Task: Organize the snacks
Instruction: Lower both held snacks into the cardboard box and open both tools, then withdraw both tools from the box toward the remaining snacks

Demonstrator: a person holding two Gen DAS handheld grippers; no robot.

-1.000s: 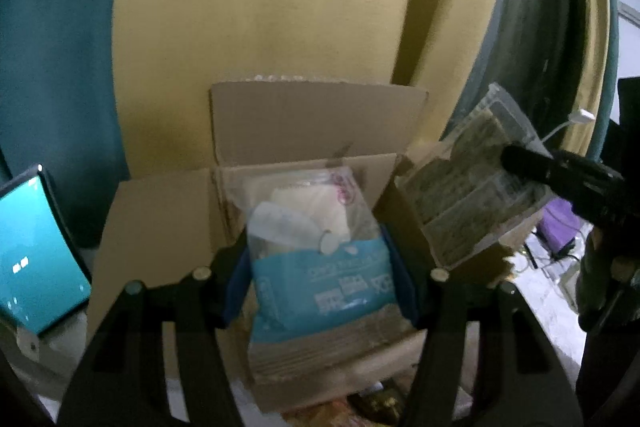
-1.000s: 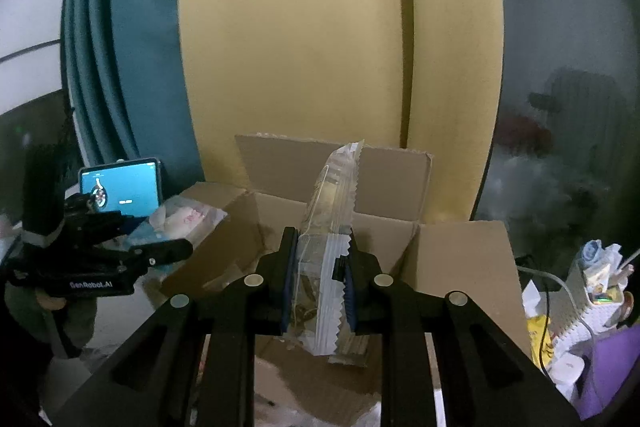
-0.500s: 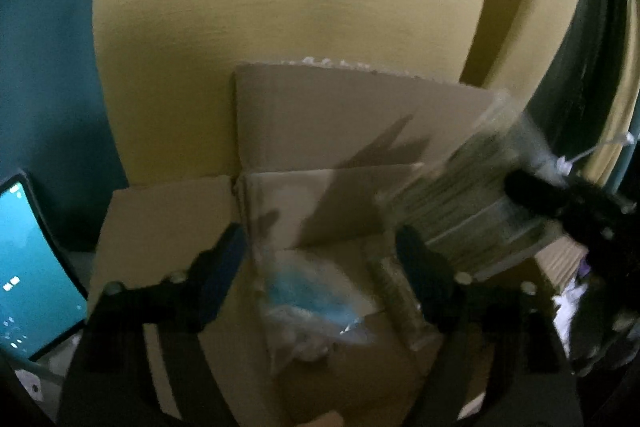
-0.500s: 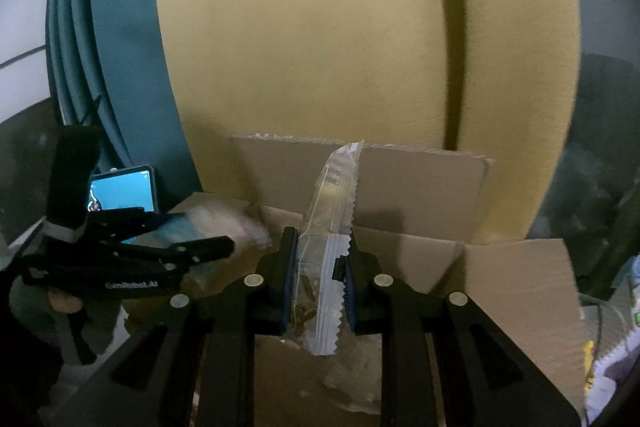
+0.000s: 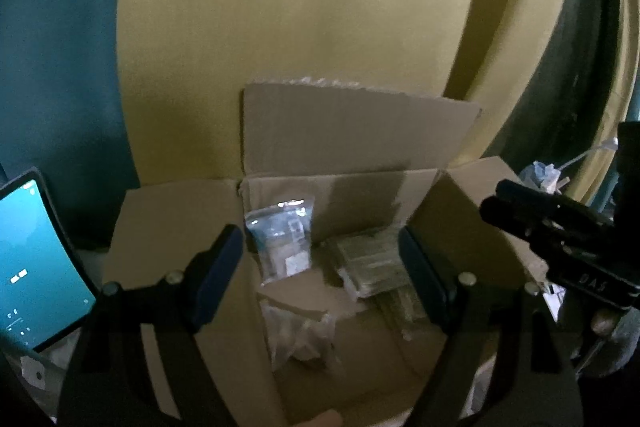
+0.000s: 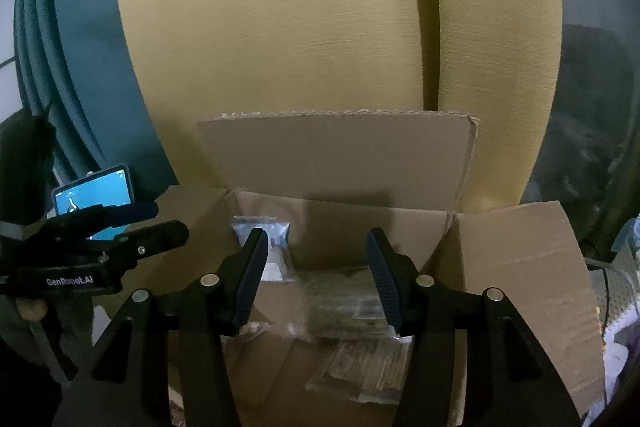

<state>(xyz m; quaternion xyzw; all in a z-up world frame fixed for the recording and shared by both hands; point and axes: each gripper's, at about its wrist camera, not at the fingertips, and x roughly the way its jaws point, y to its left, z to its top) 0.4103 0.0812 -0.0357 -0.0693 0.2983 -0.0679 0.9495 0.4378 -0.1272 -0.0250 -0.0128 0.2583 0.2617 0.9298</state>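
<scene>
So the snacks are all down inside the open cardboard box (image 5: 344, 143): a clear packet with blue print (image 5: 284, 239) stands leaning against the back wall on the left side, a flat clear packet of brownish-green stuff (image 5: 372, 261) lies on the box floor to its right, and there's another crinkly clear packet (image 5: 300, 335) lying nearer the front. From the right wrist view you get the same deal, the blue-print packet (image 6: 266, 227) upright at the back left and the brownish-green packet (image 6: 344, 303) flat between and just past the fingers, with one more flat clear bag (image 6: 368, 367) lying closer in. The left gripper (image 5: 320, 271) hangs over the box with its jaws wide apart and nothing between them, packets sitting well below. The right gripper (image 6: 316, 279) has its jaws opening right now, and nothing is pinched between the pads; the brownish-green packet is lying free on the box floor under them. All four flaps of the box are folded out or up, the back one standing against a big yellow foam roll (image 6: 280, 27). A teal roll (image 5: 60, 67) sits to the left of that, and a phone with a lit teal screen (image 5: 36, 263) is propped just left of the box.
</scene>
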